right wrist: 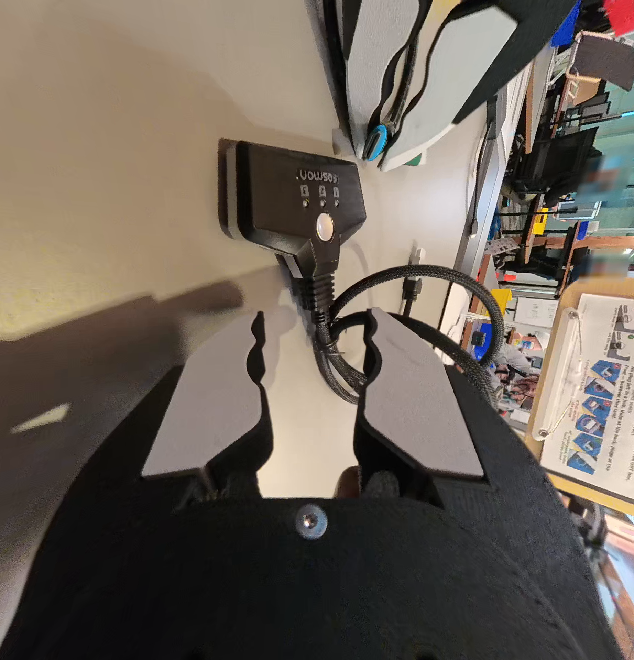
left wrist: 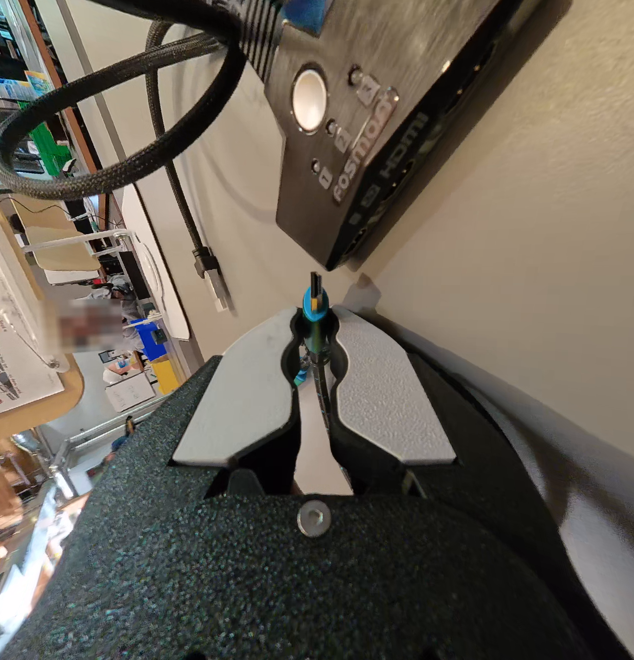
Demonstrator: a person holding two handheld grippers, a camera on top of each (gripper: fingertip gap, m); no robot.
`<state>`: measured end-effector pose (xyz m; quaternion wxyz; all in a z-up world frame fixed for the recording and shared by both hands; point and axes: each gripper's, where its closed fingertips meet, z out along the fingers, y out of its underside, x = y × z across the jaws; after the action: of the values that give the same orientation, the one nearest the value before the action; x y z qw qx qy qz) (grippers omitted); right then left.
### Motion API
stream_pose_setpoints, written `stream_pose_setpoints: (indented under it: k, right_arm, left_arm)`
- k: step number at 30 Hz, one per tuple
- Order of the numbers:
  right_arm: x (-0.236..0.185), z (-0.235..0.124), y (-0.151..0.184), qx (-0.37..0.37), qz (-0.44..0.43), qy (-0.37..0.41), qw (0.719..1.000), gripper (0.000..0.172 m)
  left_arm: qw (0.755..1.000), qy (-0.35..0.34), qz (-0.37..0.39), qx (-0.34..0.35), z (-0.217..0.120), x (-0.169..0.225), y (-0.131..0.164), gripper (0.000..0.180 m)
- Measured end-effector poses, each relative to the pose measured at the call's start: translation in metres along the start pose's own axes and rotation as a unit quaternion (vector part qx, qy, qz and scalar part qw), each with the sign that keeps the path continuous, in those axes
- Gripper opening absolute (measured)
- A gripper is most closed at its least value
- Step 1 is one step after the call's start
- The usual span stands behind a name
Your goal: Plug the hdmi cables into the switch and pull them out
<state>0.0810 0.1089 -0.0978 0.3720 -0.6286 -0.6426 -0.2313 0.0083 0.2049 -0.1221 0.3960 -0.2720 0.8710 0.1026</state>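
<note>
The left gripper (left wrist: 315, 314) clamps a blue-collared HDMI plug (left wrist: 315, 298), its tip just short of the black switch box (left wrist: 344, 143). The right gripper (right wrist: 313, 332) stands apart, the box's braided cable (right wrist: 330, 343) between its fingers untouched. The box bears white lettering.

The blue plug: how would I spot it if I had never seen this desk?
Find the black switch box lying on the pale table, the one with a round white button and a braided cable looping off it. Just short of the box's corner, the left gripper has its jaws shut on the blue plug. It is the only blue connector; the loose plug nearby is black.
</note>
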Motion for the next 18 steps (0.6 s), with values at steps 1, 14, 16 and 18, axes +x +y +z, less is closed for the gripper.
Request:
stream_pose_setpoints:
  k: [1,14,16,18]
  right_arm:
    - [0.001,0.0,-0.001,0.002,-0.006,-0.001,1.0,0.053]
    - [0.015,0.024,-0.017,0.002,-0.14,0.046,0.989,0.063]
    - [0.014,0.027,-0.02,0.008,-0.141,0.049,0.989,0.059]
    - [0.017,0.03,-0.023,0.013,-0.13,0.059,0.99,0.06]
  left_arm:
    - [1.0,0.001,-0.011,0.005,0.001,-0.001,0.0,0.012]
    - [0.998,-0.024,-0.02,0.056,0.003,-0.005,-0.015,0.012]
    - [0.998,-0.021,-0.014,0.063,0.002,-0.003,-0.02,0.012]
    - [0.998,-0.022,-0.004,0.063,0.002,-0.002,-0.023,0.013]
